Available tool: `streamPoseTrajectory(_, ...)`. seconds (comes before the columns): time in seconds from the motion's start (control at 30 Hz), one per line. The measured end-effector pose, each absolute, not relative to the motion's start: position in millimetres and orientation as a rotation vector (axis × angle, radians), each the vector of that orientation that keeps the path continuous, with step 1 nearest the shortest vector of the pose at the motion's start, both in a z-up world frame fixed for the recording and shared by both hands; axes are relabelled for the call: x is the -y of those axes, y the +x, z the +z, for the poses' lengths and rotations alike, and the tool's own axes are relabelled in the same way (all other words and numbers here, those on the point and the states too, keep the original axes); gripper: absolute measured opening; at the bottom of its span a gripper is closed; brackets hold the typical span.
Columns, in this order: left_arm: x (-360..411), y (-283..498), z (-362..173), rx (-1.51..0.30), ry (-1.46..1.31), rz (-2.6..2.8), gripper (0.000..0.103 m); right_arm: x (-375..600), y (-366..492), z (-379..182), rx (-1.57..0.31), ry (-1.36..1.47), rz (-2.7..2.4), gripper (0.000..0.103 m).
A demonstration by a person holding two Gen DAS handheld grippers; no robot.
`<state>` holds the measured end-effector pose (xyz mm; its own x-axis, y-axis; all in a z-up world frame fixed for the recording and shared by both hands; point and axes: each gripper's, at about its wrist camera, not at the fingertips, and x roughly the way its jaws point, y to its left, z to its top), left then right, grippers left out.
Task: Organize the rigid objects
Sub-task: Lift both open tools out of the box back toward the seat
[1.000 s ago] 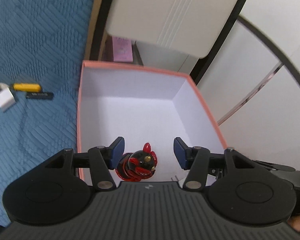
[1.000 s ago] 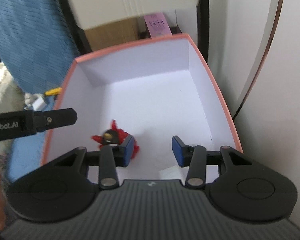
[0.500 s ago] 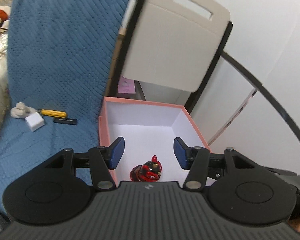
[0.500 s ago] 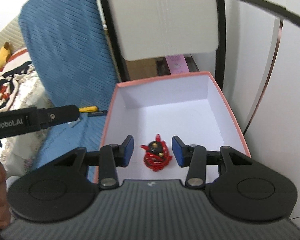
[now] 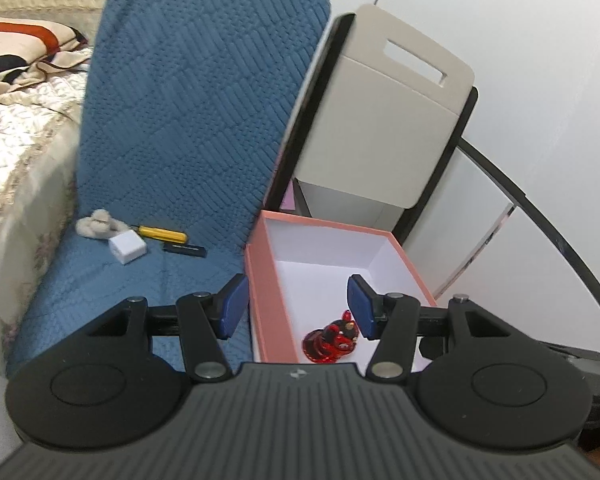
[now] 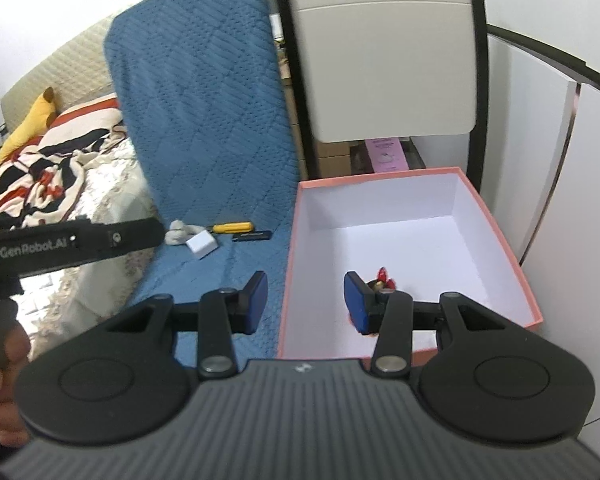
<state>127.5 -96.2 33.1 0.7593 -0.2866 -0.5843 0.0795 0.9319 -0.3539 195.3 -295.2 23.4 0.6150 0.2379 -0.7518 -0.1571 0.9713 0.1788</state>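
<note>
A pink box (image 5: pixel 258 296) (image 6: pixel 500 232) with a white inside stands to the right of a blue quilted seat. A red and black figurine (image 5: pixel 332 340) (image 6: pixel 382 276) lies inside it near the front. On the seat lie a yellow screwdriver (image 5: pixel 162 233) (image 6: pixel 233 227), a black stick (image 5: pixel 184 250) (image 6: pixel 252 235), a white cube (image 5: pixel 127 247) (image 6: pixel 201 244) and a beige lump (image 5: pixel 96 224) (image 6: pixel 179 232). My left gripper (image 5: pixel 296 306) is open and empty above the box's left wall. My right gripper (image 6: pixel 305 302) is open and empty above the same wall.
A blue quilted chair back (image 5: pixel 196 100) (image 6: pixel 204 92) rises behind the seat. A beige chair back with a black frame (image 5: pixel 384 120) (image 6: pixel 388 68) stands behind the box. A bed with blankets (image 5: pixel 16 92) (image 6: pixel 48 160) lies to the left. White cabinet doors (image 6: pixel 560 160) are at the right.
Both grippers have pulled up and back from inside the box and shifted left. The figurine stays in the box. Both grippers remain open.
</note>
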Motion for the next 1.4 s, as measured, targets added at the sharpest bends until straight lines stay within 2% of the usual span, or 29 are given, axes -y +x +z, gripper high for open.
streamPoseTrajectory(0.47,44,84,13,-0.712,-0.340,-0.155,0.062,242,155,15,-0.902,0.080,0.281,0.045)
streamPoseTrajectory(0.73,24,85,-12,-0.738,-0.362,-0.125,0.063,225,148,-3,-0.935,0.070,0.280,0.045)
streamPoseTrajectory(0.87,22,97,-20,-0.741,-0.353,-0.119,0.067,220,155,-18,-0.958,0.082,0.278,0.045)
streamPoseTrajectory(1.4,-14,180,-89,-0.787,-0.386,-0.047,0.072,191,226,-81,-1.004,0.085,0.279,0.045)
